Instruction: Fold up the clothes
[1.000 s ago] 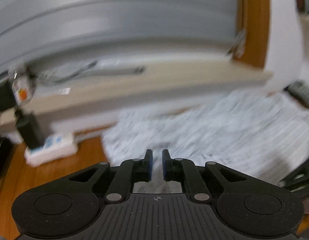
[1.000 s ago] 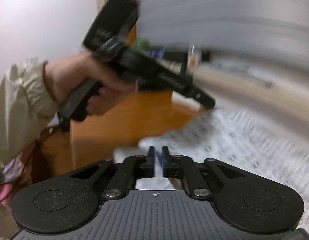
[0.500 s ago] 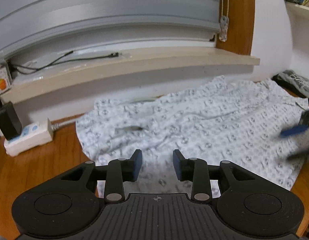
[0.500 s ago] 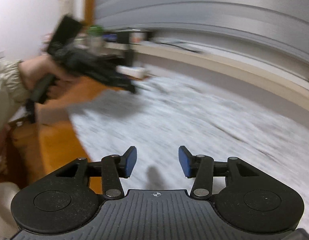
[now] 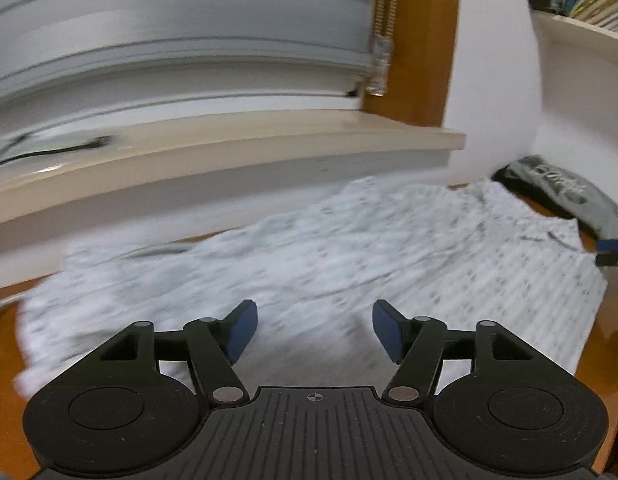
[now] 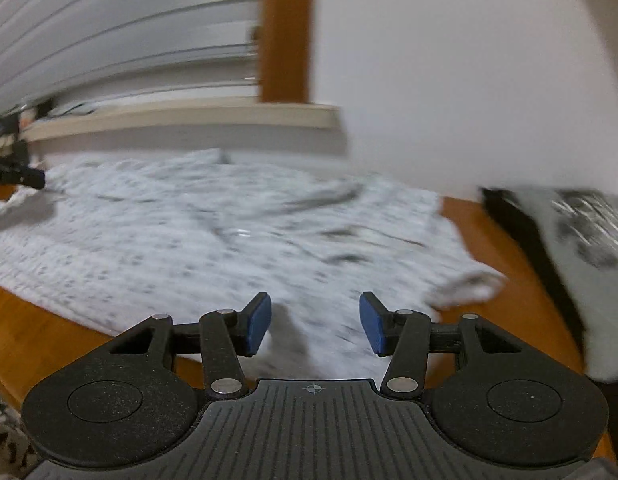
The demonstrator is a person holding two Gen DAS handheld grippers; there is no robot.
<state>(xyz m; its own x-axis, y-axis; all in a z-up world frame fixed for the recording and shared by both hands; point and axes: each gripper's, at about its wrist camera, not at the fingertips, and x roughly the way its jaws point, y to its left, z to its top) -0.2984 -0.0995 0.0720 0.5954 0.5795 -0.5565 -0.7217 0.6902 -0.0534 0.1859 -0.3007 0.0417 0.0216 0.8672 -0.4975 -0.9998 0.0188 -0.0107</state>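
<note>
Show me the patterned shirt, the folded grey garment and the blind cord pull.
patterned shirt (image 5: 349,256), left wrist view, middle of the spread cloth
folded grey garment (image 5: 565,188), left wrist view, its printed top
blind cord pull (image 5: 379,64), left wrist view, its lower end

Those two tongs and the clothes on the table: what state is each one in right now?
Left tongs: open, empty, hovering over the shirt's near edge.
Right tongs: open, empty, above the shirt's near edge.
Patterned white shirt: spread out on the wooden table, wrinkled, not yet folded.
Grey and black garment: lying bunched beside the shirt.
Window blind: lowered.
</note>
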